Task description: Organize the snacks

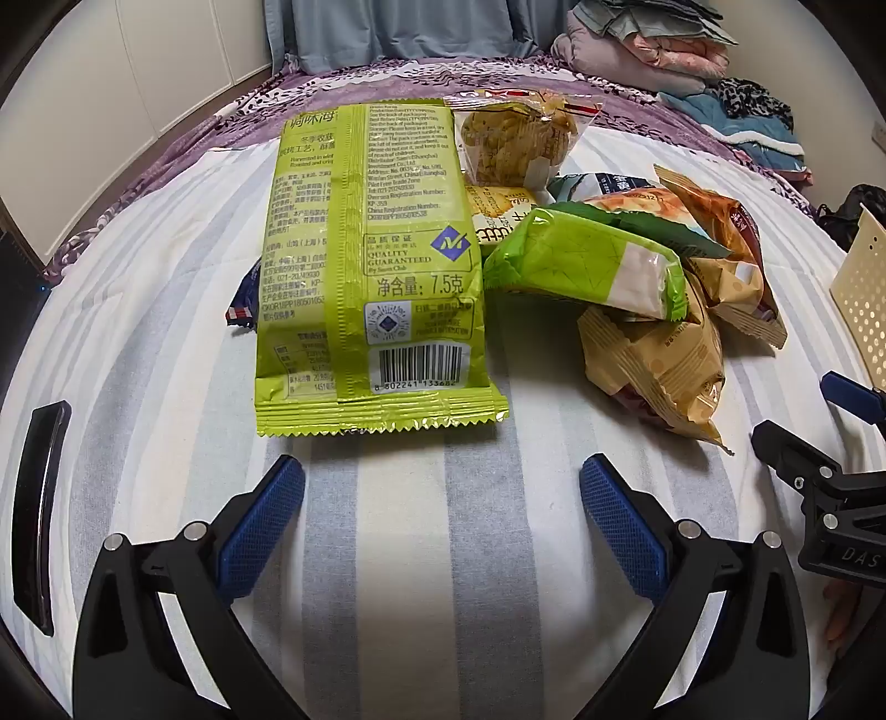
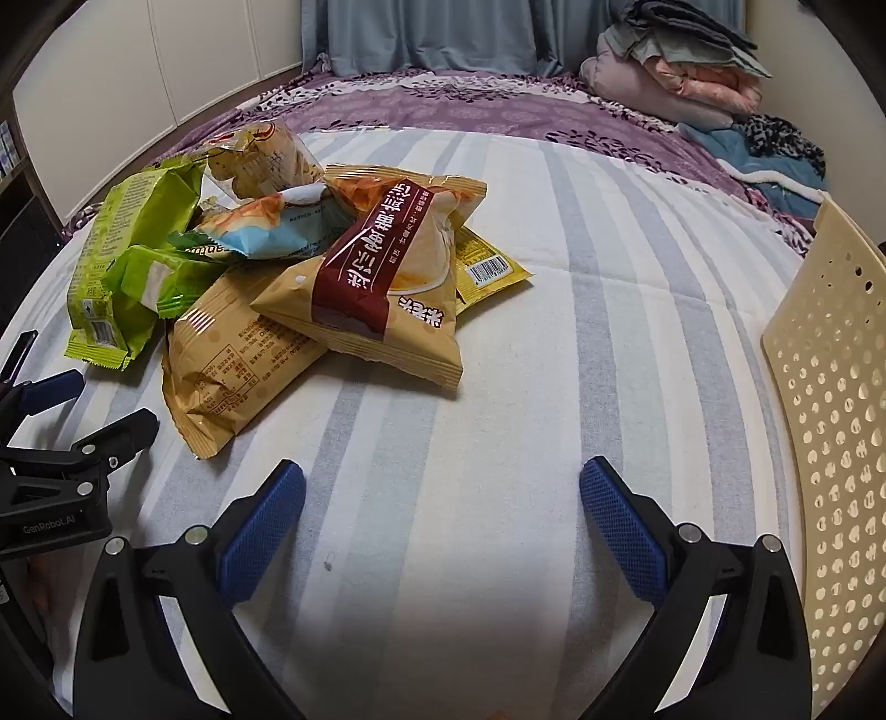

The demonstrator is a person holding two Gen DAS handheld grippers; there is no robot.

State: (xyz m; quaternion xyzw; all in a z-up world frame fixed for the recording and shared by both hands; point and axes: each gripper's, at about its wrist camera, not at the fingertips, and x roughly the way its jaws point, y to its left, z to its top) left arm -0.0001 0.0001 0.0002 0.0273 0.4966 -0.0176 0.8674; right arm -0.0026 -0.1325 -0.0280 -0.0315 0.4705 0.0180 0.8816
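Both the left gripper (image 1: 443,487) and right gripper (image 2: 443,487) gaped wide, empty, near the snack pile (image 2: 310,266); basket (image 2: 830,399) stood right.

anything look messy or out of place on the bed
Yes: the snack packets lie in a loose heap on the striped sheet, overlapping at odd angles, none sorted. The perforated cream basket at the right edge shows no snacks.

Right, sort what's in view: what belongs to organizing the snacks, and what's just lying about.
For the job:
snack pile
big green packet
perforated cream basket
left gripper
right gripper

Just lying about:
folded bedding
blue clothes
purple bedspread
curtain
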